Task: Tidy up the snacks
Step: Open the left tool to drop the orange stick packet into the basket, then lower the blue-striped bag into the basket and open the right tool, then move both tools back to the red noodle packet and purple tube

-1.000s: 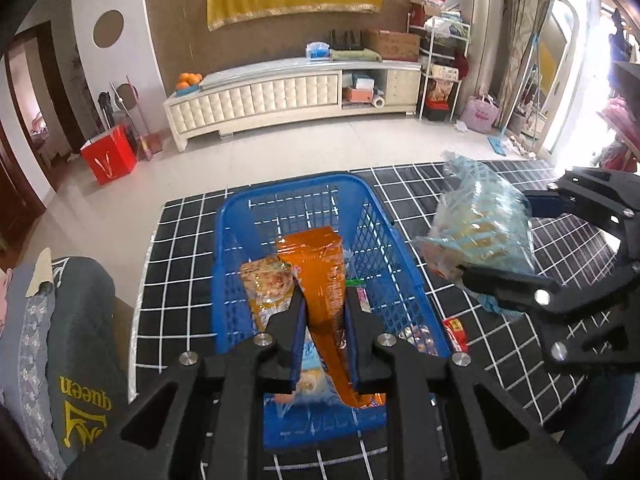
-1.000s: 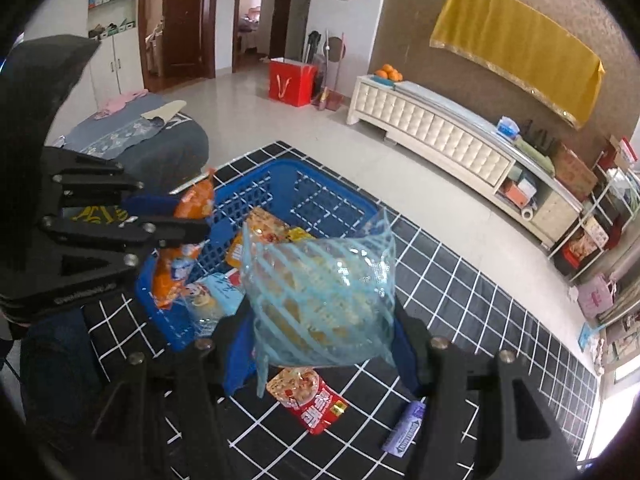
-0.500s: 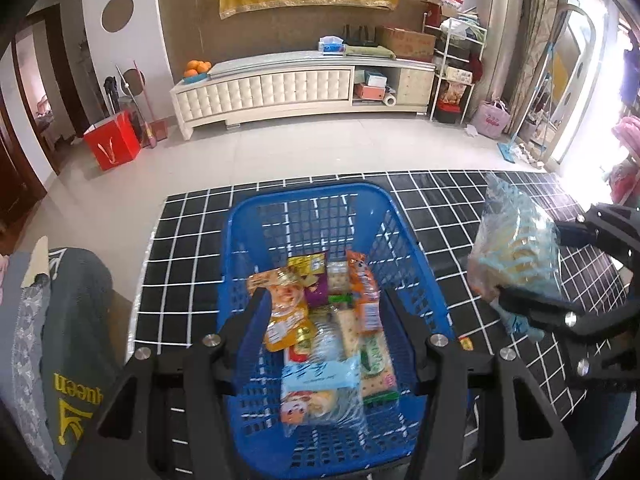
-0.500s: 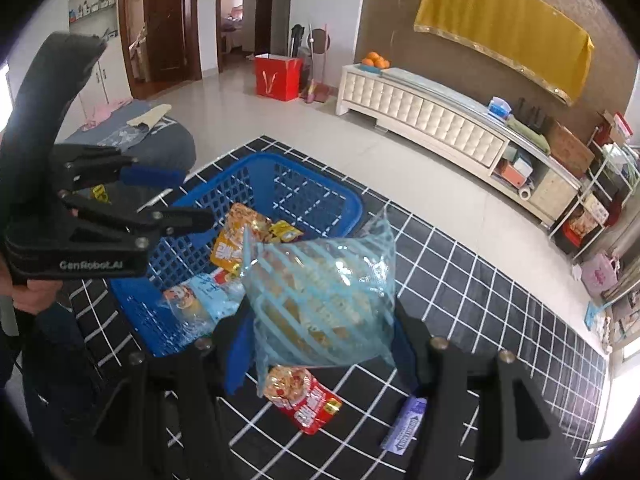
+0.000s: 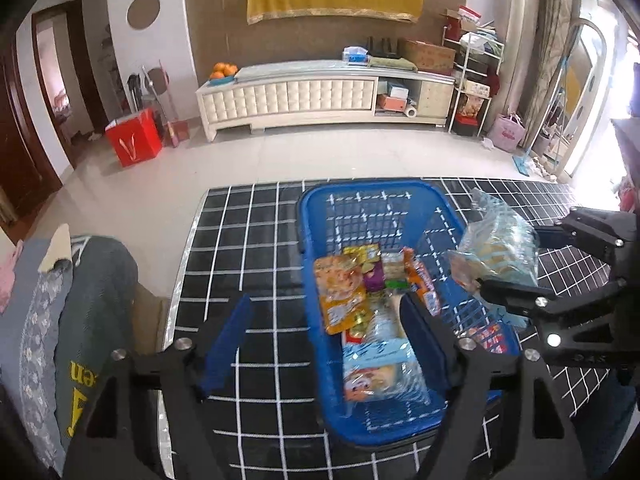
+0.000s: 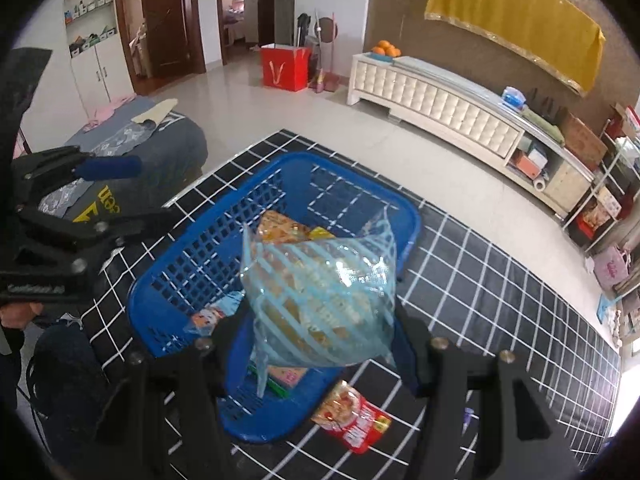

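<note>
Left wrist view showed your black surface (image 5: pixel 248 240) with its white grid lines filling the lower part of the room, the pale tiled floor (image 5: pixel 160 184) beyond it. On that surface sat the blue basket (image 5: pixel 360 196), its mesh walls upright and its bottom covered with snack packets: an orange packet (image 5: pixel 338 292) toward the far end, a pale blue packet with a cartoon face (image 5: pixel 380 372) nearest you, and smaller wrappers between them.

Your left tool (image 5: pixel 326 316) was spread wide and gripped nothing; one finger stood over the bare surface to the left of the basket, the other over the basket's inside. In the right wrist view the same left tool (image 6: pixel 120 188) hung at the basket's left side, with your hand (image 6: pixel 16 316) on its grip.

Your right tool (image 6: pixel 316 340) pinched a clear bag with light blue stripes (image 6: pixel 320 280), puffed and holding pale yellow snacks. From the left wrist view the bag (image 5: pixel 496 252) sat at the basket's right rim, off the surface.

A red snack packet (image 6: pixel 354 420) lay flat on the surface just beside the basket's near right corner, and a small purple wrapper (image 6: pixel 468 416) lay a little farther right, mostly hidden behind the tool finger.
</note>
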### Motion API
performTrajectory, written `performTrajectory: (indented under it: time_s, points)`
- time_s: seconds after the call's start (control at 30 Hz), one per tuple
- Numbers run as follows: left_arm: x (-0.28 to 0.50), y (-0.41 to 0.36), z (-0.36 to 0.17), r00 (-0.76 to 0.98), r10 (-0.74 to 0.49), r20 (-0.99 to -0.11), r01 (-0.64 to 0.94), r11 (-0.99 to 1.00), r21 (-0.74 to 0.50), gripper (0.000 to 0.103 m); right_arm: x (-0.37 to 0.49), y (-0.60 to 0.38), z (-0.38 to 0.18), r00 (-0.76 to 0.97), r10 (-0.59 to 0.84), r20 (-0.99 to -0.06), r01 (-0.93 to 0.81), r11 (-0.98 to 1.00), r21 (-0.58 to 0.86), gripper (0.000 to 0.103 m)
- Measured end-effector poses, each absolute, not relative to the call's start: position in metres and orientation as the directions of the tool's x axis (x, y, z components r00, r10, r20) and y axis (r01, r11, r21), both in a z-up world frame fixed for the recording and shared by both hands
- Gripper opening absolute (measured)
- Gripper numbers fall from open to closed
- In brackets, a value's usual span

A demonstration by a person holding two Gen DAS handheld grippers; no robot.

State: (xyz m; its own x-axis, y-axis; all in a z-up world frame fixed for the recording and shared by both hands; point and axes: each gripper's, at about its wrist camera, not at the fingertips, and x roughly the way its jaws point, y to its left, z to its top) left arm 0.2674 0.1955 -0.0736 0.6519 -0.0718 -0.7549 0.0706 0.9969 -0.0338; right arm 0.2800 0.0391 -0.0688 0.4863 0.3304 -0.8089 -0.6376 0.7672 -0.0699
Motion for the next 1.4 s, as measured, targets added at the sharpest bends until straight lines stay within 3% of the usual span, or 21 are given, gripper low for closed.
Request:
performTrajectory:
  time_s: [0.1, 0.37, 0.43, 0.47, 0.63, 1.4]
  points:
    - [0.265, 0.211, -0.077, 0.656, -0.065, -0.752, 0.055, 0.998, -0.038, 0.084, 0.284, 0.054, -0.077, 0.47, 0.324, -0.821, -0.649, 0.757, -0.073, 0.065]
    - [0.273, 0.233, -0.091, 0.662, -0.047, -0.748, 0.041, 0.999, -0.027, 0.09, 0.306, 0.092, -0.093, 0.493, 0.292, -0.819, -0.654, 0.746, -0.127, 0.066]
    - [0.278, 0.237, -0.094, 0.663, -0.053, -0.747, 0.039, 0.999, -0.037, 0.102, 0.319, 0.097, -0.099, 0.487, 0.278, -0.828, -0.635, 0.764, -0.116, 0.07]
    - [0.279, 0.239, -0.094, 0.666, -0.052, -0.744, 0.035, 0.999, -0.038, 0.103, 0.324, 0.099, -0.102, 0.476, 0.262, -0.839, -0.629, 0.768, -0.117, 0.071]
    - [0.28, 0.237, -0.095, 0.666, -0.035, -0.745, 0.035, 0.999, -0.015, 0.103, 0.327, 0.094, -0.105, 0.513, 0.221, -0.829, -0.596, 0.787, -0.159, 0.091]
    - [0.227, 0.153, -0.048, 0.693, -0.092, -0.715, 0.128, 0.992, -0.004, 0.103, 0.258, -0.004, -0.031, 0.561, 0.305, -0.77, -0.549, 0.833, -0.071, 0.091]
